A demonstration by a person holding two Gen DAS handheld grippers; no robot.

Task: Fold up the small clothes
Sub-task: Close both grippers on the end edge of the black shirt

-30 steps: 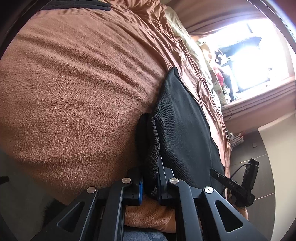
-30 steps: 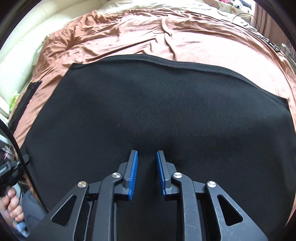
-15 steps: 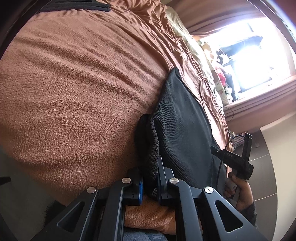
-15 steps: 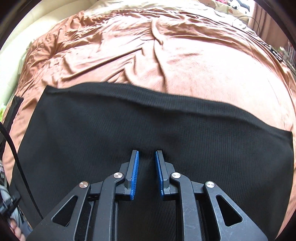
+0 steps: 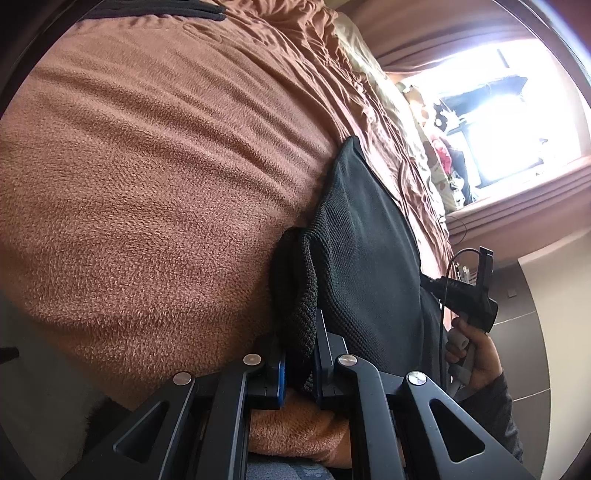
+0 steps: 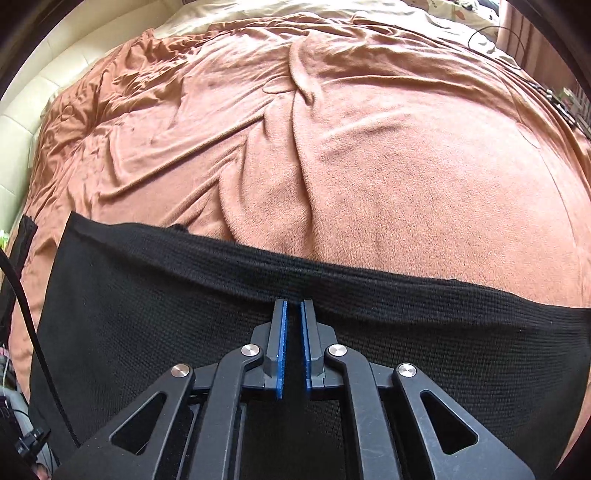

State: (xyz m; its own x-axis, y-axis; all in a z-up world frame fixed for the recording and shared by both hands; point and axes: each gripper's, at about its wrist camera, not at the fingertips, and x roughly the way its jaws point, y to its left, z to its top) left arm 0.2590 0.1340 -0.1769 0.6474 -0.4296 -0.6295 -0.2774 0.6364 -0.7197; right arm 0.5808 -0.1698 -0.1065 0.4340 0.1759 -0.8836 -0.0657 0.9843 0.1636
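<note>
1. Left edge of the left wrist view is just the brown fleece blanket spread over the bed, bulging up big in the fisheye. A strip of some other black fabric lies along the top edge, can't tell what it is.
2. Centre bottom: the left gripper is clamped down on a bunched corner of the black knit garment. Jaws are nearly closed, with the thick folded edge squeezed between them.
3. From there the garment runs away to the right, lying flat on the blanket.
4. Far right of that view, a hand in a dark sleeve holds the handle of the other tool, near the bed's edge. Bright window behind it, pretty blown out.
5. Right wrist view, left side: cream padded headboard and a black cable hanging down.
6. Middle: the right gripper sits over the garment with its blue pads a narrow gap apart, nothing between them. The tips are right at the garment's folded far edge.
7. Beyond that edge and off to the right it's all wrinkled blanket.
</note>
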